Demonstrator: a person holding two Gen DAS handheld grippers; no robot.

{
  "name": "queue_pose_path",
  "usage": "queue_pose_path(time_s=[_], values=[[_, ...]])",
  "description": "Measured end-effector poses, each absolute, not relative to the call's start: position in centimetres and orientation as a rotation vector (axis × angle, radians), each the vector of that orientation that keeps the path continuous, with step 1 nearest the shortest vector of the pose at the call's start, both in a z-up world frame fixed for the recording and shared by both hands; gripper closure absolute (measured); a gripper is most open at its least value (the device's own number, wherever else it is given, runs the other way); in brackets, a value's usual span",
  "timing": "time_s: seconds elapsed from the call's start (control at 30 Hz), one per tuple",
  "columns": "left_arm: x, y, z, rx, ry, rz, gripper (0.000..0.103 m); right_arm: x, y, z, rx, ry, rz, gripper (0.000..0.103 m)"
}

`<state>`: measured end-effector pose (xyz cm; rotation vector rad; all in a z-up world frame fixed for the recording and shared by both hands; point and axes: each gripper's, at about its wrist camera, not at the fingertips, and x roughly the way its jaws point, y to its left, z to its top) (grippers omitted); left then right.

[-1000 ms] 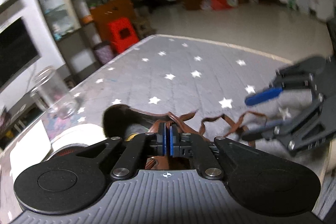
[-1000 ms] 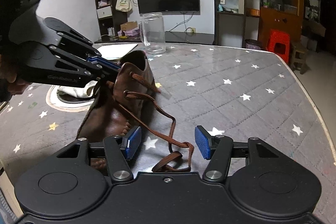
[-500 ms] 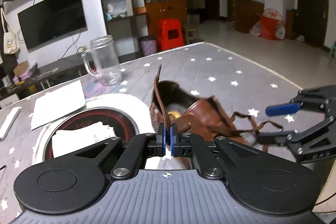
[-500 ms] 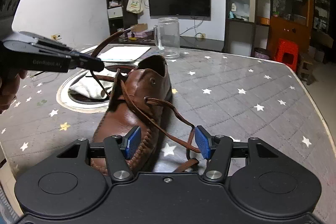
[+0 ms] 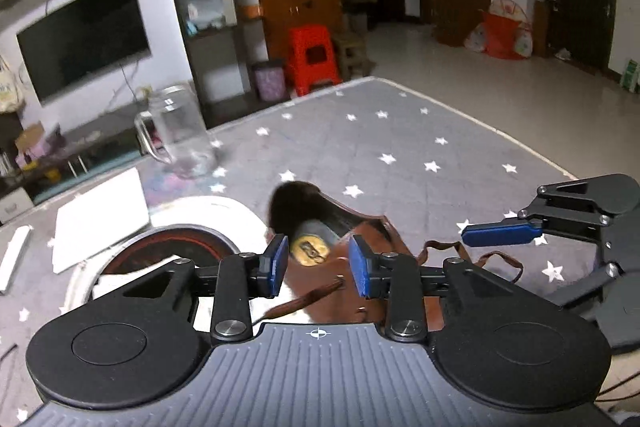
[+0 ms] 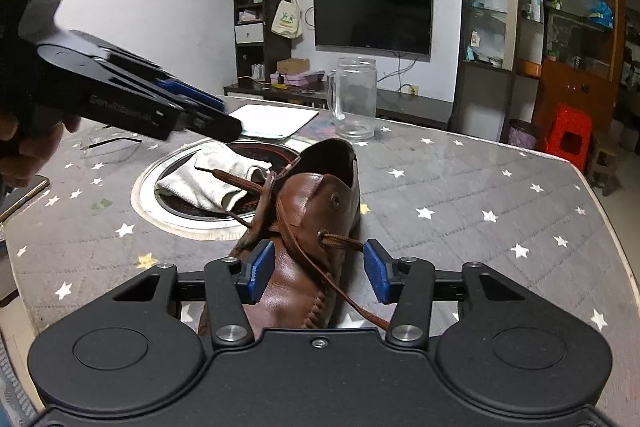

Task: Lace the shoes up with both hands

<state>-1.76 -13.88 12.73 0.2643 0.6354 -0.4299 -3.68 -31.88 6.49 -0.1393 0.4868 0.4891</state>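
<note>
Shoe [image 6: 316,227] of brown leather is seen at the centre of the right wrist view, lying on a bench [image 6: 480,195] covered by a grey cloth with stars, its heel opening turned toward the far side. A brown lace [image 6: 280,223] is threaded through its eyelets, with one loose end laid out to the left over a white cloth [image 6: 204,179] that rests in a round recess [image 6: 168,215] of the bench. The left gripper [image 5: 318,267] is held above the shoe in the lower middle of the left wrist view; its jaws are opening, and nothing is gripped, though a lace end is seen below the gap. The right gripper [image 6: 316,275] is placed low over the toe of the shoe; its jaws are closing, with leather and lace seen between them but not pressed by the pads. A glass mug [image 6: 354,103] is stood beyond the shoe, near a white sheet [image 6: 276,119].
</note>
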Motion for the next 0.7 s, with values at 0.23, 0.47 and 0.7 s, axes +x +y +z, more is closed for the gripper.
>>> queue_pose_path(time_s=[0.23, 0.47, 0.7], values=[[0.1, -13.6, 11.1, 0.184, 0.713, -0.43, 0.068, -3.9, -31.4, 6.9, -0.18, 0.464, 0.513, 0.051], [-0.4, -11.5, 11.1, 0.127, 0.693, -0.44, 0.069, -3.7, -30.2, 7.3, -0.247, 0.428, 0.557, 0.051], [-1.2, -8.9, 10.5, 0.05, 0.679, -0.432, 0.068, -1.6, -28.3, 7.3, -0.294, 0.438, 0.625, 0.063]])
